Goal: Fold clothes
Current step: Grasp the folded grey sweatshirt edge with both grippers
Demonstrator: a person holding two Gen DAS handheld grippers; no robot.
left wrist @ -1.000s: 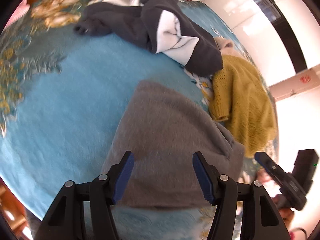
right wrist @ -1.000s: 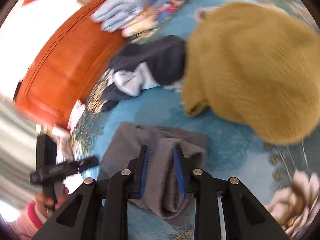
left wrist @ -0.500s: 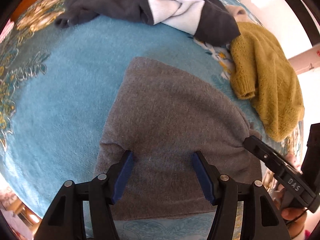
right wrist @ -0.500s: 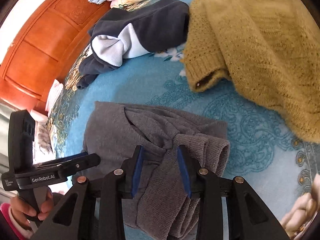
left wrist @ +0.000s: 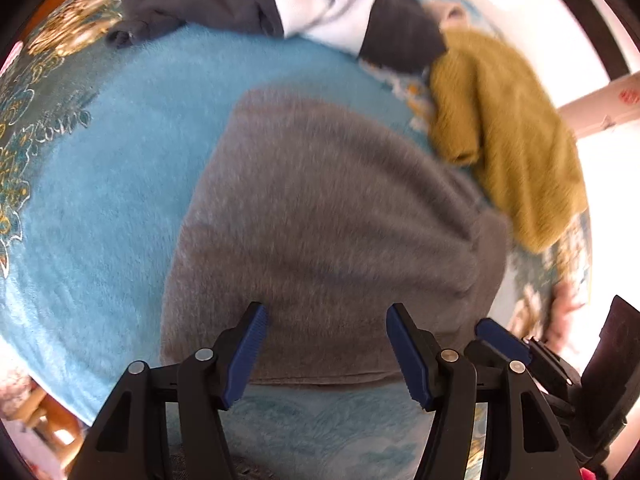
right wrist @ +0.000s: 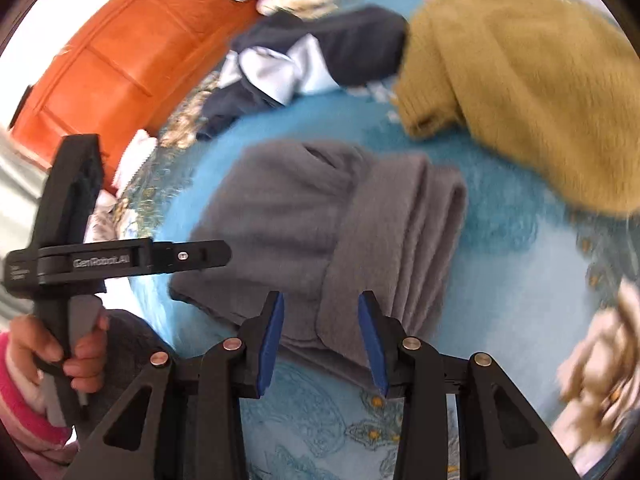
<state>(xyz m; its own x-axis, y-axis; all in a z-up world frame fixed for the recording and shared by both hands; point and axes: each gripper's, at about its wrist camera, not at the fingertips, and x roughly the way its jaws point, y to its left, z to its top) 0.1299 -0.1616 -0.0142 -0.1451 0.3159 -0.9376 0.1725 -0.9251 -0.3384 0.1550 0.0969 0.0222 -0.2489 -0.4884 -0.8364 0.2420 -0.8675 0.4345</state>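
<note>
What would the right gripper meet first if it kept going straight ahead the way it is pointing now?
Most likely the folded sleeve edge of the grey sweater, lying just ahead of the open right gripper on the blue blanket. The yellow sweater lies farther on; depth is uncertain.

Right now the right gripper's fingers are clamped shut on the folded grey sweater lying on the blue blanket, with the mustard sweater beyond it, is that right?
Not quite. The right gripper is open: in the right wrist view its fingers stand apart, nothing pinched between them. The rest holds: the folded grey sweater lies on the blue blanket, with the mustard sweater beyond it.
</note>
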